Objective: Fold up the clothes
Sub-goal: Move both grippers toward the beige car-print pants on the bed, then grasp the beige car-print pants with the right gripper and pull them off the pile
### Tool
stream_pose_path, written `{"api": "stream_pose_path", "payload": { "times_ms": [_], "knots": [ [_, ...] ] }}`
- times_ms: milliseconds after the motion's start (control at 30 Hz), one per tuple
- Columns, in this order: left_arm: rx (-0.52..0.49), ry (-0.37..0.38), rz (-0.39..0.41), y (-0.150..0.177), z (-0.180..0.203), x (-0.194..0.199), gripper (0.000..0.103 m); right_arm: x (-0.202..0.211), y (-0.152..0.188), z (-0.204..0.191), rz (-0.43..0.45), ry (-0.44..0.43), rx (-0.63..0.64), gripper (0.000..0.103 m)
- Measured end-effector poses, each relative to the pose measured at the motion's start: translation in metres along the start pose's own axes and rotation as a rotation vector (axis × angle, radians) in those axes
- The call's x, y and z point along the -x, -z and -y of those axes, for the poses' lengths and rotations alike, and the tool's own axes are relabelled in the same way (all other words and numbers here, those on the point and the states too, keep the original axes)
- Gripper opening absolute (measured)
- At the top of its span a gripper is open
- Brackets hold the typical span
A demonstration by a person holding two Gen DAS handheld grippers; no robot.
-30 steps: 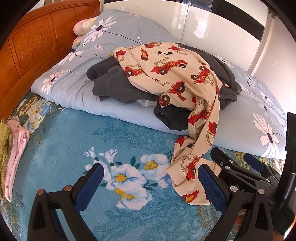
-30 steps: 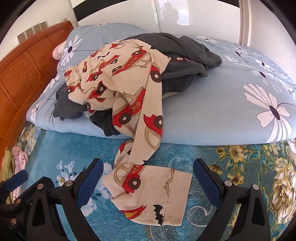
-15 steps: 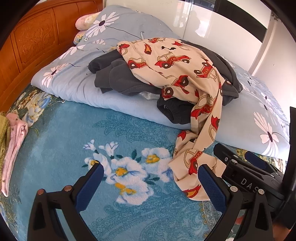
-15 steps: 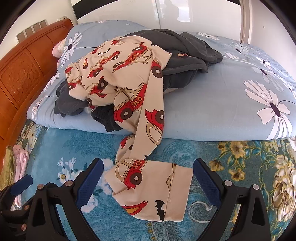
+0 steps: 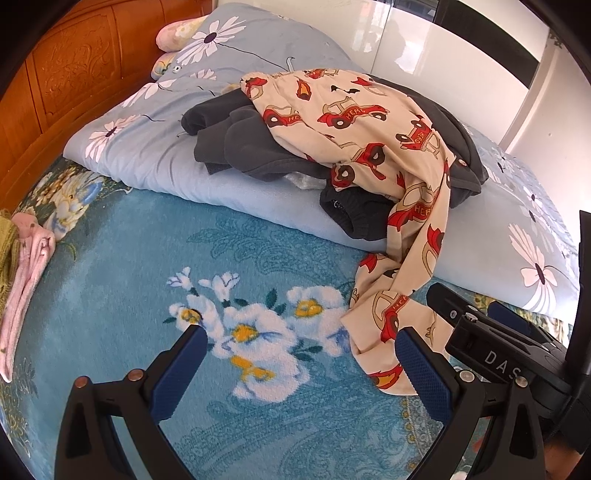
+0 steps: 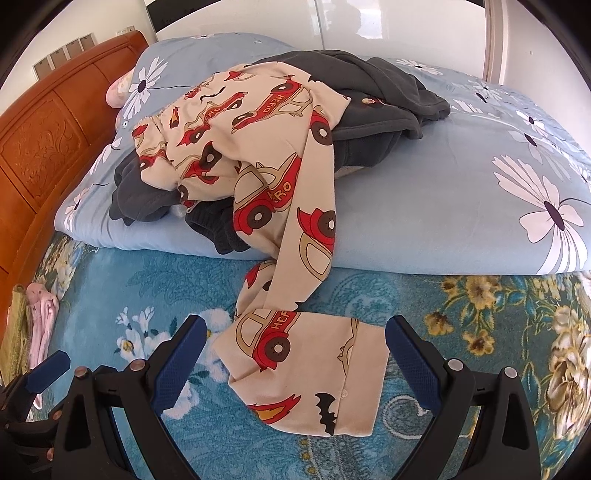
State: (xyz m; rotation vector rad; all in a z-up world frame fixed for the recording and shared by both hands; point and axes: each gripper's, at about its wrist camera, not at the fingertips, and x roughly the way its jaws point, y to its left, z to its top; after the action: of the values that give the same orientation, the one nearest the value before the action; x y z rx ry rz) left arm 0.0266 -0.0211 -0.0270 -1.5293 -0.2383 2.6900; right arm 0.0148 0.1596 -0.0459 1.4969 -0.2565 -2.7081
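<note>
Beige pyjama trousers [image 5: 369,122] [image 6: 280,177] printed with red cars lie over a heap of dark grey clothes [image 5: 236,144] [image 6: 373,110] on a folded blue quilt. One leg hangs down onto the teal floral bedspread, its cuff [image 6: 310,373] lying flat. My right gripper [image 6: 293,350] is open, low over the bedspread, with that cuff between its blue pads. My left gripper [image 5: 299,358] is open over white printed flowers, its right pad beside the cuff [image 5: 384,332]. The right gripper's body [image 5: 491,350] shows at the left view's right edge.
The blue daisy quilt [image 5: 155,155] [image 6: 461,206] fills the far side of the bed. A carved wooden headboard [image 5: 55,81] [image 6: 40,147] stands at the left. Pink and green cloths [image 5: 22,273] [image 6: 40,325] lie at the left edge. A white wardrobe [image 6: 369,26] stands behind.
Both grippers have moved forward and lower toward the clothes, so the heap and the hanging leg look nearer. Both jaws stay open; nothing was taken hold of.
</note>
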Motion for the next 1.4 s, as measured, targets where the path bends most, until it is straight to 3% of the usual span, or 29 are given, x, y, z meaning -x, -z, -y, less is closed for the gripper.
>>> {"api": "stream_pose_path", "payload": {
  "times_ms": [1000, 1200, 1400],
  "knots": [
    [0.095, 0.004, -0.024, 0.012, -0.041, -0.007, 0.103, -0.022, -0.002, -0.031, -0.064, -0.033, 0.074, 0.098],
    [0.237, -0.003, 0.033, 0.044, -0.091, 0.019, 0.103, -0.039, -0.046, -0.031, 0.051, 0.045, 0.125, 0.098],
    [0.289, -0.043, 0.062, 0.063, -0.129, 0.043, 0.103, -0.065, -0.103, -0.039, 0.058, 0.129, 0.169, 0.098]
  ]
}}
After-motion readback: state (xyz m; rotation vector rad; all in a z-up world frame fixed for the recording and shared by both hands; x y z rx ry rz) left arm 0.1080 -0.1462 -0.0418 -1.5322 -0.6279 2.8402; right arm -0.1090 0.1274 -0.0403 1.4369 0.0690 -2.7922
